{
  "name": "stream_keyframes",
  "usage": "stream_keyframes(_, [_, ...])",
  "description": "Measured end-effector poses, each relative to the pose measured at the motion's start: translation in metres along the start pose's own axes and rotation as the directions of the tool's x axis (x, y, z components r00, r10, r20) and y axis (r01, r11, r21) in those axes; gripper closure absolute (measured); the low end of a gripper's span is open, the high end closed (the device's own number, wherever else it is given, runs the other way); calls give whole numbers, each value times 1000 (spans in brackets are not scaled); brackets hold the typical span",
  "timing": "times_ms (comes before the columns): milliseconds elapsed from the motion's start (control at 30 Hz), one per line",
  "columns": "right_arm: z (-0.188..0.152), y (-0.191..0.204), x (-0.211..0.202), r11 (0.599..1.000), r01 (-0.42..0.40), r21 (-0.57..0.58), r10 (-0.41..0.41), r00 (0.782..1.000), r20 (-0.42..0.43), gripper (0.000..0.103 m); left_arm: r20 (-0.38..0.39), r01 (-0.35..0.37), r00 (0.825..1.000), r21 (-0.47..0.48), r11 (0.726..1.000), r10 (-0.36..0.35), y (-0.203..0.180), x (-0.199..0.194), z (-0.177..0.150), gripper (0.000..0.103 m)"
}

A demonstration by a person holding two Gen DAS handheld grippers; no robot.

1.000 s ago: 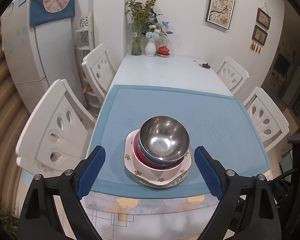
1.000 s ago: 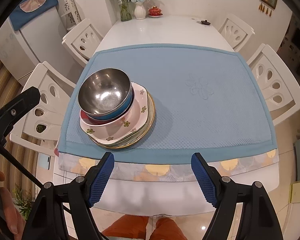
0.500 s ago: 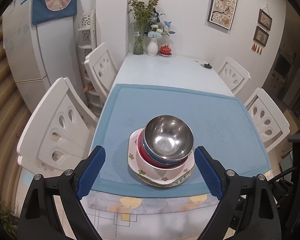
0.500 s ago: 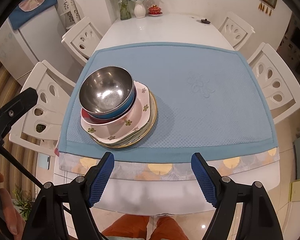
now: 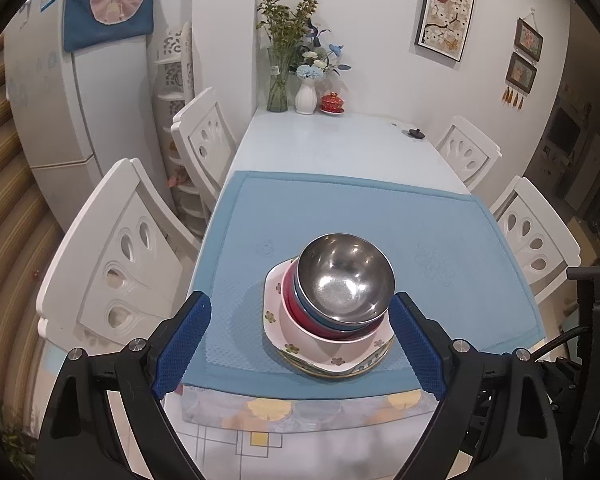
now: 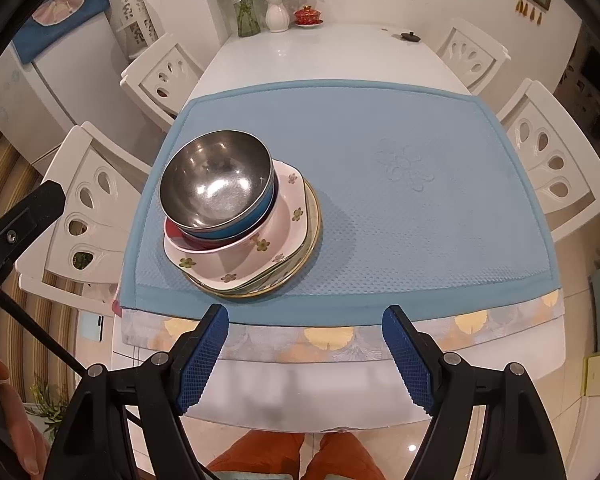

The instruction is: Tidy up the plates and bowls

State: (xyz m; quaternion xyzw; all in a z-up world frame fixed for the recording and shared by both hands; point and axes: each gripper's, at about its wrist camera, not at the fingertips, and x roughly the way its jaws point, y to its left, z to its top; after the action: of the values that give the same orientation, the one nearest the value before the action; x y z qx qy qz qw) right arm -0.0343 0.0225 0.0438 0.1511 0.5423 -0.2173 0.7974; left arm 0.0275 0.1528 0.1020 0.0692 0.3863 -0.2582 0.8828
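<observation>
Nesting on the blue mat (image 6: pixel 380 208): steel bowl (image 6: pixel 216 180) atop blue and red bowls, floral plate (image 6: pixel 260 248) beneath, compact for storage | left gripper (image 5: pixel 300 344) jaws apart, framing stack, likely for pickup | right gripper (image 6: pixel 306 354) spread, empty, near mat's front edge

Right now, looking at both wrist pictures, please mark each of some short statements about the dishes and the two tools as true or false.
1. The metal bowl sits on top of the stack. True.
2. The stack stands on the bare white table. False: it stands on the blue mat.
3. The left tool grips the flowered plate. False: its jaws are open, one on either side of the stack, and pinch nothing.
4. The right tool is open and holds nothing. True.
5. A red bowl lies under the blue bowl. True.
6. The flower vases stand beside the stack. False: they stand at the far end of the table.
</observation>
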Motion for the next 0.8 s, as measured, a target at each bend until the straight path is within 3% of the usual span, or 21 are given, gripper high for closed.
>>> stream_keyframes(800, [8, 2, 25, 995, 13, 94, -10, 999, -32, 26, -21, 43, 999, 52, 998, -42, 12, 25, 12, 13])
